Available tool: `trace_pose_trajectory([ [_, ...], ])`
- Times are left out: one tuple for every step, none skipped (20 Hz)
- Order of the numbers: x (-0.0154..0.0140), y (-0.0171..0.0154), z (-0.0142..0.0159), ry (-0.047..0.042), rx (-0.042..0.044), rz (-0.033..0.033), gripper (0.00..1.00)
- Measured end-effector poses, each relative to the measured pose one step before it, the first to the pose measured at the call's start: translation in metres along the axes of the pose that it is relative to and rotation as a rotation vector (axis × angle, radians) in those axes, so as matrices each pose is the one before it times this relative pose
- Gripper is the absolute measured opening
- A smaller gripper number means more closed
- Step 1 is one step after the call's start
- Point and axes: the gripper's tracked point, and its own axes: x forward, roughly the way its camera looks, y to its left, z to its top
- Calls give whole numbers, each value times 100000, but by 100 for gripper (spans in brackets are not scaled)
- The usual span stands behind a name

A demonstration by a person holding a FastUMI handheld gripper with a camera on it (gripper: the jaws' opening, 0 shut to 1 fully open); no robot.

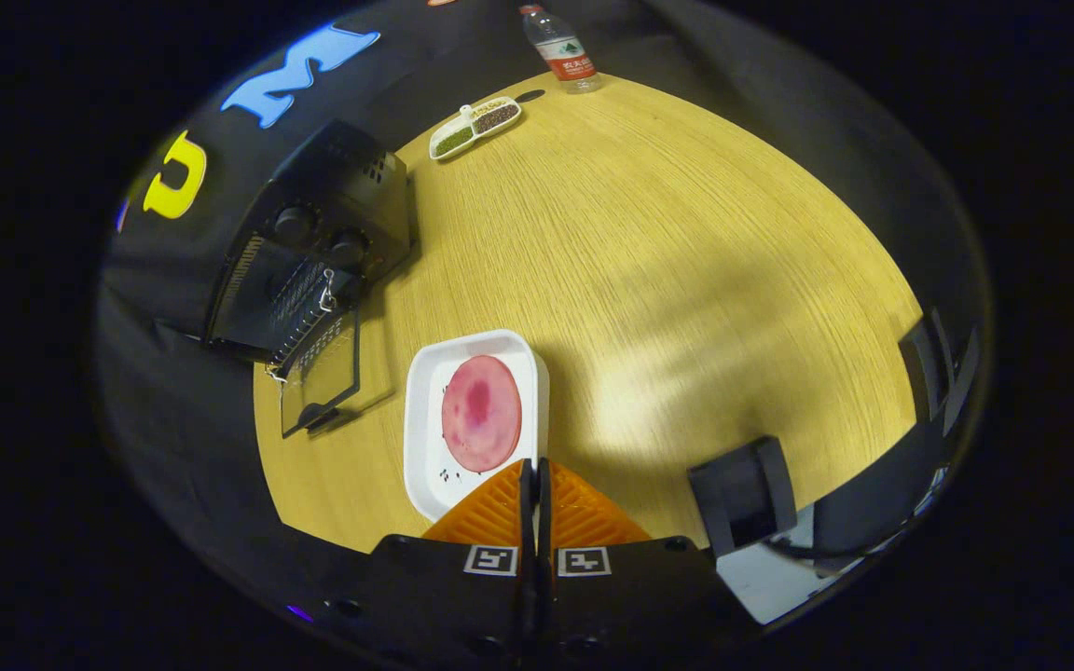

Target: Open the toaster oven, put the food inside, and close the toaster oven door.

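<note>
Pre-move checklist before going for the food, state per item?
1. Toaster oven door open: ok, it hangs down flat in front with the rack showing.
2. Food in reach: ok, the pink round slice lies on the white tray just ahead of the tongs.
3. Tongs open for a grasp: not ok, the fingers are together with nothing between them.
4. Path from tray to oven: ok, bare table between them.
5. Clutter out of the way: ok, the seasoning dish and water bottle stand far beyond.
6. Oven cavity free: cannot tell.
</note>
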Motion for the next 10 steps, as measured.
trace_pose_trajectory([
  [-458,178,-589,-1565,3019,1111,2],
  [-491,50,-600,-1863,3054,824,2],
  [-303,206,-541,-1457,2932,966,2],
  [-412,223,-439,-1886,2782,1040,2],
  [-384,257,-293,-1679,2431,1086,2],
  [203,144,-79,-1532,2267,1175,2],
  [-254,429,-326,-925,1947,1447,2],
  [-821,737,-689,-979,1686,1403,2],
  [-591,800,-452,-582,1013,1730,2],
  [-536,627,-391,-926,787,1551,2],
])
